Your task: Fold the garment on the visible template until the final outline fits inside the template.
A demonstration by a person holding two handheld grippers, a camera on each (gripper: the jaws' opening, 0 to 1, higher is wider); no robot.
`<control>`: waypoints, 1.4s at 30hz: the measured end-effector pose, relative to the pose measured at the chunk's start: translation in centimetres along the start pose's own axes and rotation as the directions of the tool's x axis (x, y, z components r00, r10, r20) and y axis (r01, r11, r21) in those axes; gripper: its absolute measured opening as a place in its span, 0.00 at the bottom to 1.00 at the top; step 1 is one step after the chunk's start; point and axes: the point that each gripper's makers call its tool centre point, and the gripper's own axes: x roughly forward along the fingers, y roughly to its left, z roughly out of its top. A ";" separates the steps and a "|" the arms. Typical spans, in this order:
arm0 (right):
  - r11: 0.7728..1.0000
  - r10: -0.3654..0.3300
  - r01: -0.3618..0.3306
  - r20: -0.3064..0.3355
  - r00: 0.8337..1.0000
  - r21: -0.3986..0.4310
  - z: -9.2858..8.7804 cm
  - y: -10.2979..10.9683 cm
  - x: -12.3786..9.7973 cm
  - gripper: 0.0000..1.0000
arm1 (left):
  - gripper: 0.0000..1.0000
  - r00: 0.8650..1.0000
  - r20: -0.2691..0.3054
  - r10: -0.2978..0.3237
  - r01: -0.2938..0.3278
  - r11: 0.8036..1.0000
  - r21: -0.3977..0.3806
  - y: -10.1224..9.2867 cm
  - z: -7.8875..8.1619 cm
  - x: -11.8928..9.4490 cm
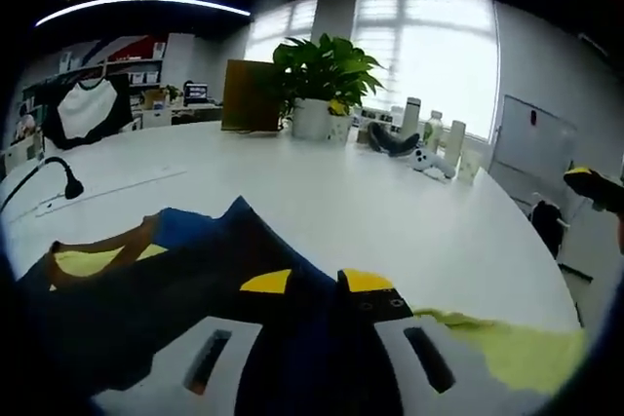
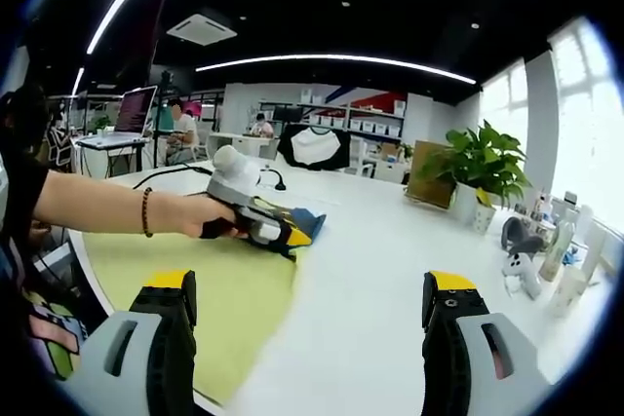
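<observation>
In the left gripper view a dark navy garment (image 1: 175, 289) with yellow and brown patches lies bunched on the white table (image 1: 390, 211). My left gripper (image 1: 315, 283) has its yellow-tipped jaws close together on a fold of it. A strip of the yellow-green template mat (image 1: 497, 343) shows at the lower right. In the right gripper view a hand holds the left gripper (image 2: 283, 236) over the far edge of the template mat (image 2: 219, 284), with the garment (image 2: 300, 218) bunched at its tip. My right gripper (image 2: 312, 289) stands wide open above the mat's near edge, holding nothing.
A potted plant (image 1: 322, 80) and bottles (image 1: 439, 143) stand at the table's far side by the window. A black gooseneck stand (image 1: 68, 180) and its cable lie at the left. A black-and-white shirt (image 2: 317, 146) hangs at the back, near desks with people.
</observation>
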 end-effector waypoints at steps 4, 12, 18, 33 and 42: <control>1.000 0.003 -0.003 0.002 1.000 -0.003 0.1 0.1 0.0 0.99 | 0.35 0.998 0.059 0.003 -0.004 1.000 0.009 -0.1 1.8 -1.4; 1.000 0.002 -0.002 0.006 1.000 -0.006 0.3 0.2 -0.2 0.99 | 0.56 0.989 0.145 0.005 -0.015 0.997 0.071 -0.7 5.1 -4.1; 1.000 0.001 -0.001 0.005 1.000 -0.009 0.4 0.3 -0.1 0.99 | 0.67 0.990 0.143 -0.015 0.008 0.999 0.049 -1.1 6.2 -6.8; 0.999 0.023 -0.023 0.002 1.000 -0.023 0.4 1.3 0.5 0.99 | 0.77 0.974 0.217 0.071 -0.084 0.995 0.055 1.3 8.3 -15.3; 0.999 0.032 -0.032 -0.006 0.999 -0.030 0.2 1.6 0.8 0.99 | 0.87 0.957 0.273 0.099 -0.114 0.993 0.038 1.9 9.2 -20.0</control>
